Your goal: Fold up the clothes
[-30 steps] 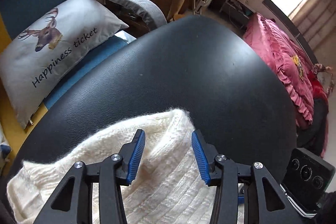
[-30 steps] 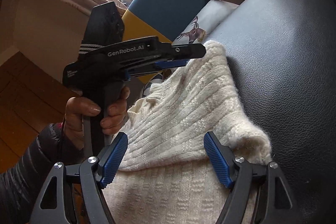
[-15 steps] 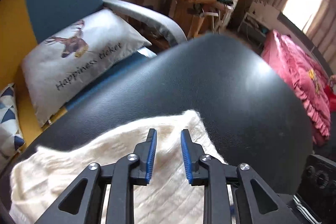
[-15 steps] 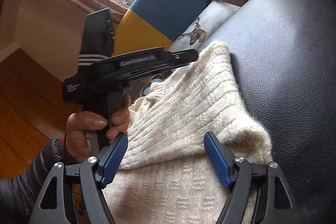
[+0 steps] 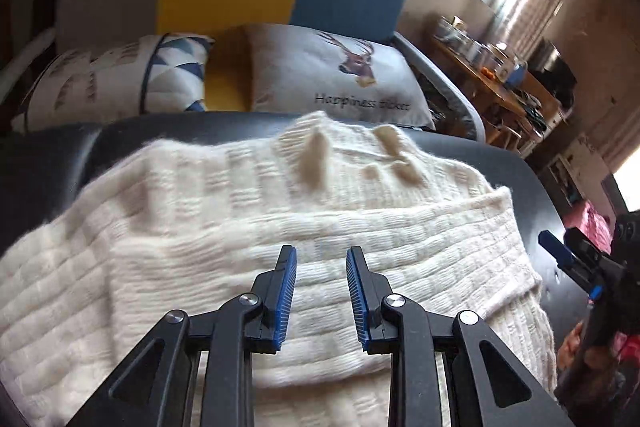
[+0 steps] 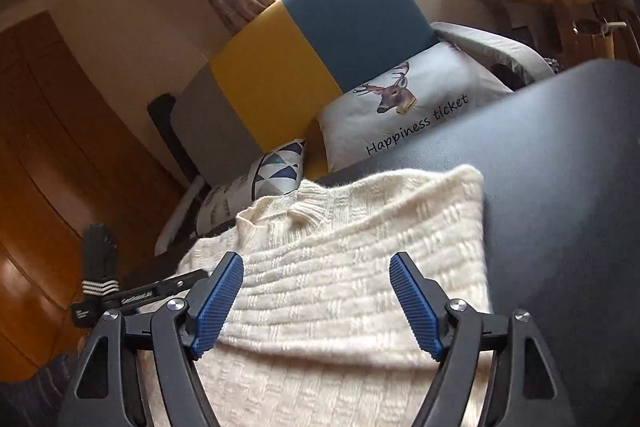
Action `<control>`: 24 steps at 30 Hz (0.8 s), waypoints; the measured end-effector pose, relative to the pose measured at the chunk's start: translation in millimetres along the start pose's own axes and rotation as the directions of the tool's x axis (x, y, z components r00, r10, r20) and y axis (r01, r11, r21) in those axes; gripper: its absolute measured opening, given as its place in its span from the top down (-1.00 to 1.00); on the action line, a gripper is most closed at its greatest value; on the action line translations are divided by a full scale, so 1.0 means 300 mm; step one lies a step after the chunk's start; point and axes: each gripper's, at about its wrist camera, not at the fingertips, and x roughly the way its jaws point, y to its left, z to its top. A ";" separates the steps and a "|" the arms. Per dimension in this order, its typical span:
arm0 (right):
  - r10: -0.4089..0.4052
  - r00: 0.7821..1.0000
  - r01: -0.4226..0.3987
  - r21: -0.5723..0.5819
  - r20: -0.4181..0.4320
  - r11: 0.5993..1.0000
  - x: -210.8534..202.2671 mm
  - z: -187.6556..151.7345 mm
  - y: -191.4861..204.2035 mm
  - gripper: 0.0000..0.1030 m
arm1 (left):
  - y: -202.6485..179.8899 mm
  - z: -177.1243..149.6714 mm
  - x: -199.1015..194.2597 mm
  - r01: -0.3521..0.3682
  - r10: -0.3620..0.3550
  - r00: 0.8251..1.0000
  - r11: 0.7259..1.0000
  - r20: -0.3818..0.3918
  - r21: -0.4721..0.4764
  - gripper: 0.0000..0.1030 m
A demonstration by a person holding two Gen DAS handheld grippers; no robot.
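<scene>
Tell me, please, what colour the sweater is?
Cream-white, with a ribbed knit texture; clearest in the right wrist view.

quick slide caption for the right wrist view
Open right gripper over a cream knit sweater on a black padded table.

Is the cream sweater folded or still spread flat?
Partly folded: the cream knit sweater has a layer doubled over itself on the black surface, its edge crossing the lower layer.

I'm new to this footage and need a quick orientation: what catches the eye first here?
A cream knitted sweater lies partly folded on a black leather surface, filling the foreground. Behind it a deer cushion rests against a blue and yellow chair. Both tools, left and right, are above the knit, open.
</scene>
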 end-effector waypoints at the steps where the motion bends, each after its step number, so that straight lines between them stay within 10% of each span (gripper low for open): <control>1: -0.047 0.999 0.046 -0.024 -0.023 0.999 0.046 0.024 0.003 -0.53 | 0.029 -0.009 -0.010 -0.022 0.022 1.000 1.000 0.006 -0.007 0.48; 5: -0.234 0.957 0.225 -0.070 -0.169 0.972 0.253 0.041 -0.057 -0.53 | 0.111 -0.047 -0.007 -0.073 0.073 0.997 0.997 0.024 -0.004 0.48; 13: -0.313 0.943 0.290 -0.181 -0.115 0.940 0.263 -0.017 -0.033 -0.53 | 0.202 -0.066 -0.101 0.054 -0.037 0.995 0.980 0.089 -0.193 0.47; 16: -0.364 0.923 0.337 -0.194 -0.122 0.921 0.250 0.009 0.004 -0.52 | 0.278 -0.096 -0.221 0.130 -0.084 0.984 0.941 0.156 -0.311 0.36; 19: -0.299 0.951 0.274 -0.244 -0.076 0.930 0.198 0.004 0.145 -0.52 | 0.401 -0.178 -0.360 0.162 -0.080 0.976 0.889 0.203 -0.428 0.24; 24: -0.189 0.962 0.121 -0.311 -0.197 0.943 0.235 -0.125 0.356 -0.52 | 0.703 -0.411 -0.627 0.141 0.061 0.961 0.729 0.269 -0.669 0.24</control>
